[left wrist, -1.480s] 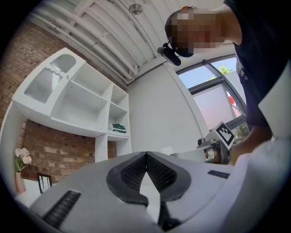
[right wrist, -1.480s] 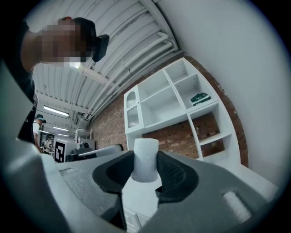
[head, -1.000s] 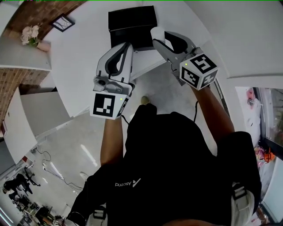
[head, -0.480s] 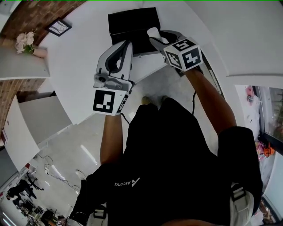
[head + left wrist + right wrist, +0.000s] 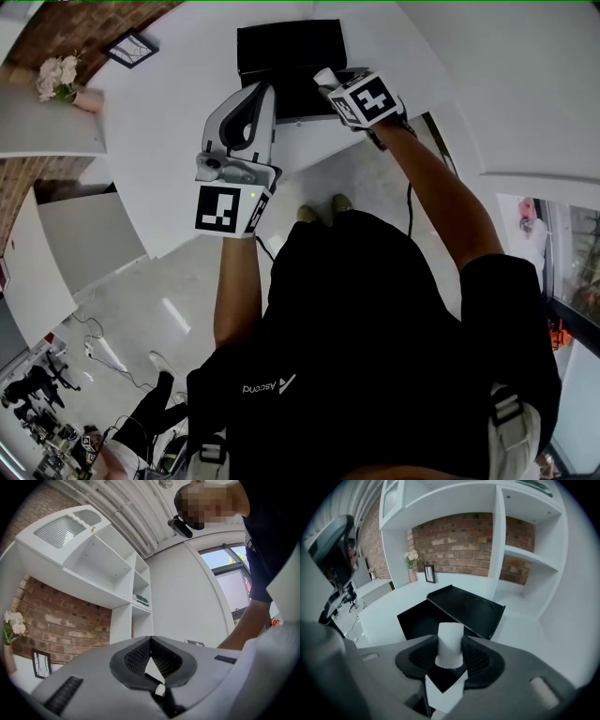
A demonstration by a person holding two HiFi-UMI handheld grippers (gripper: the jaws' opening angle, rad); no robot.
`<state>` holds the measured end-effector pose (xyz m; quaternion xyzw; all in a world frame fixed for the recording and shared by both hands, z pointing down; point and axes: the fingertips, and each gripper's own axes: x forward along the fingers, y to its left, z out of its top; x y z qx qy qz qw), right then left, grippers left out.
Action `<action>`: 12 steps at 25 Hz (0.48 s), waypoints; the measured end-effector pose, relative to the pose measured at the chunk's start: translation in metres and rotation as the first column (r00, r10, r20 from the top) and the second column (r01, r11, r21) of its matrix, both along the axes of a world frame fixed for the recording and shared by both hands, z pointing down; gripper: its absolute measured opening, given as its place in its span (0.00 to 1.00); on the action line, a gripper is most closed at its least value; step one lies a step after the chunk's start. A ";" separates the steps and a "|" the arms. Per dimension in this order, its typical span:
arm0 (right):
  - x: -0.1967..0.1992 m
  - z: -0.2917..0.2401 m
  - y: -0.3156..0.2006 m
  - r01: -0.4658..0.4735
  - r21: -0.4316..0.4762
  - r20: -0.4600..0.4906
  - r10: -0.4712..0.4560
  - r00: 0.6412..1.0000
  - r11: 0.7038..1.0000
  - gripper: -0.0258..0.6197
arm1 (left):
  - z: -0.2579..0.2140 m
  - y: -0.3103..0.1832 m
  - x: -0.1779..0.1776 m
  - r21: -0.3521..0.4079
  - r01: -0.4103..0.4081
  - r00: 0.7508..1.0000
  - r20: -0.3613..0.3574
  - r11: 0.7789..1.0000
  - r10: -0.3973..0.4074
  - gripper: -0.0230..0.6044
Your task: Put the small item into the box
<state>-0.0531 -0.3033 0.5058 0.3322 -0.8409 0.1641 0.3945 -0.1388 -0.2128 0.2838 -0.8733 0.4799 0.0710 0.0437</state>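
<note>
1. The open black rectangular box (image 5: 417, 620) lies near the front edge of the white counter (image 5: 382, 609). Its mouth faces up with nothing across it.
2. The flat black lid (image 5: 471, 606) lies open behind the box and blocks a low approach from the counter's back edge.
3. The right gripper (image 5: 450, 657), clamped on a white cylinder (image 5: 451, 637), occupies the box's front right.
4. The left gripper (image 5: 261, 94), jaws together and tilted upward, stands just beside the box's front left and narrows that side.
5. Left of the box the counter lies bare as far as a small dark-framed picture (image 5: 429, 573) and pale flowers in a vase (image 5: 411, 559), both well apart from the box.
6. A white shelf unit (image 5: 520, 550) overhangs the back right corner.
</note>
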 end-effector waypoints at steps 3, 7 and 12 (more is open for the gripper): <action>0.000 0.014 -0.009 0.005 -0.027 -0.056 -0.007 0.998 1.000 0.30 | 0.004 -0.005 -0.002 -0.007 0.013 1.000 -0.002 1.000 -0.013 0.03; -0.006 0.029 -0.014 0.014 -0.073 -0.094 -0.021 0.995 0.997 0.30 | 0.009 -0.010 -0.006 -0.017 0.023 1.000 -0.006 1.000 -0.023 0.03; -0.008 0.051 -0.017 0.006 -0.136 -0.164 -0.029 0.986 0.991 0.30 | 0.013 -0.018 -0.014 -0.027 0.034 0.999 -0.010 0.999 -0.034 0.03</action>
